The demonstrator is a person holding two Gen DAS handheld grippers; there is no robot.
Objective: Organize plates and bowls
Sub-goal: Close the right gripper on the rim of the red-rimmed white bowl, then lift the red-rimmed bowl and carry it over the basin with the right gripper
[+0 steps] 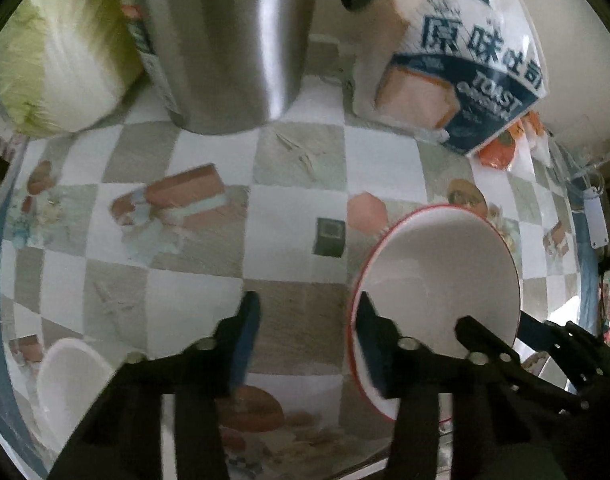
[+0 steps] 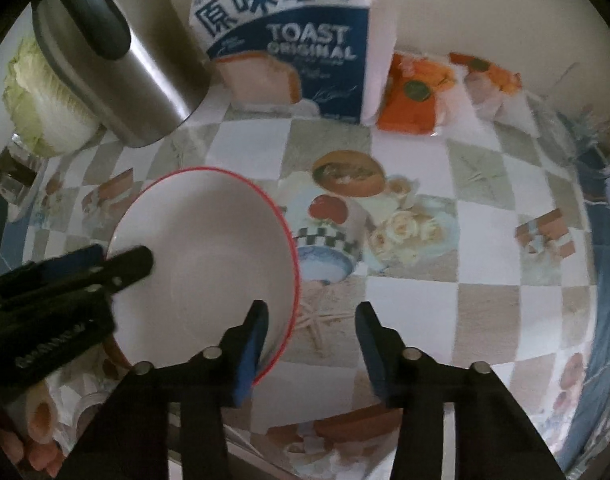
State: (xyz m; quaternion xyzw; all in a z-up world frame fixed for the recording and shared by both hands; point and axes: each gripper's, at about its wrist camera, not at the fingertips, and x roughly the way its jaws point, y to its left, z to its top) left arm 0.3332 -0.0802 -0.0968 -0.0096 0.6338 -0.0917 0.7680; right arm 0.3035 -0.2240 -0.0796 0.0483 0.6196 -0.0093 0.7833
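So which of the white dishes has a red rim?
The large bowl between both grippers has it; the small bowl at the lower left is plain white.

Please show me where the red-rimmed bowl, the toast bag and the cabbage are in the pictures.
red-rimmed bowl (image 2: pixel 209 248): right wrist view, on the white inside.
toast bag (image 2: pixel 305 40): right wrist view, on the blue printed front.
cabbage (image 1: pixel 57 64): left wrist view, on the pale green leaves.
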